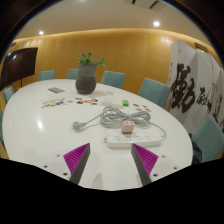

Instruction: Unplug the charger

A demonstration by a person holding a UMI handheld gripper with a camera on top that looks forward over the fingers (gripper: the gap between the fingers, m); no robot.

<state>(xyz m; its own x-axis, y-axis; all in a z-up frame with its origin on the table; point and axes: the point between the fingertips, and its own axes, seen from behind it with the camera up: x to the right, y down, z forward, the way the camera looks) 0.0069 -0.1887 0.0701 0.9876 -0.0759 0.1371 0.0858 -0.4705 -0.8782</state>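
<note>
On white table (40, 125), power strip (122, 141) is seen just ahead of gripper (110, 158), charger (128, 127) plugged on top, cable (105, 119) coiled behind. Fingers are held wide apart, nothing gripped, likely lined up for grasping charger.

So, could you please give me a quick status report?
Fingers open, empty. Charger plugged into power strip just ahead on table. Path clear.
</note>
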